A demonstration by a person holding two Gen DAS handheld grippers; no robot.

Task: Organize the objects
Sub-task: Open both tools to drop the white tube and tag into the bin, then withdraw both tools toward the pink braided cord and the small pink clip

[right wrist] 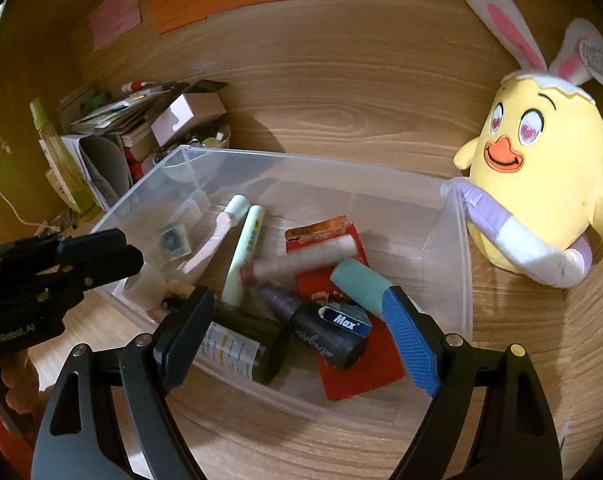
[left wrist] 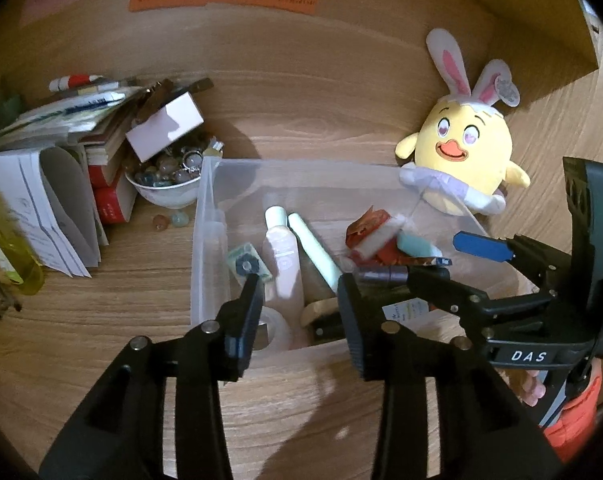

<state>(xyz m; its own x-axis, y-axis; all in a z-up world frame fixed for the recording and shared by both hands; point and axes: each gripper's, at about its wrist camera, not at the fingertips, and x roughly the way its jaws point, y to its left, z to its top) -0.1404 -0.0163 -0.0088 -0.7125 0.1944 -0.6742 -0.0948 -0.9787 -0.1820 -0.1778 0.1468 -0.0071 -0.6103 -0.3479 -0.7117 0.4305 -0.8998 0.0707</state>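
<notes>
Claws first. Left claw (left wrist: 297, 312) stands open over the near left end of the clear bin (left wrist: 205, 216), nothing between its black pads. Right claw (right wrist: 297, 336) is spread wide over the near right end, one black pad, one blue, also holding nothing.

Bin sits on the wooden bench (right wrist: 341, 92), already holding most of the loose items. Under the right claw: a dark bottle (right wrist: 237, 348), a dark tube with script lettering (right wrist: 321, 328), a small blue "Max" box (right wrist: 347, 322) and a teal cylinder (right wrist: 359, 286) on a red packet (right wrist: 357, 372). A white roll (right wrist: 305, 258) lies across the packet. Further in: a pale green highlighter (right wrist: 245, 252) and a pink tube with a pale cap (right wrist: 217, 236).

Orientation: highlighter's long axis runs near-to-far, cap toward the far wall; pink tube lies alongside, splayed a little leftward at its near end.

Outside the bin: yellow chick plush (right wrist: 541, 184) leaning at its right end, a bowl of beads (left wrist: 165, 184) and a stack of papers and books (left wrist: 61, 152) to the left.

Risks, as judged: the items overlap, so a closing claw could pinch two at once or roll the cylinder away. The bin looks thin-walled; a pad catching its rim could drag or tip it. Both claws are near each other and could collide.
</notes>
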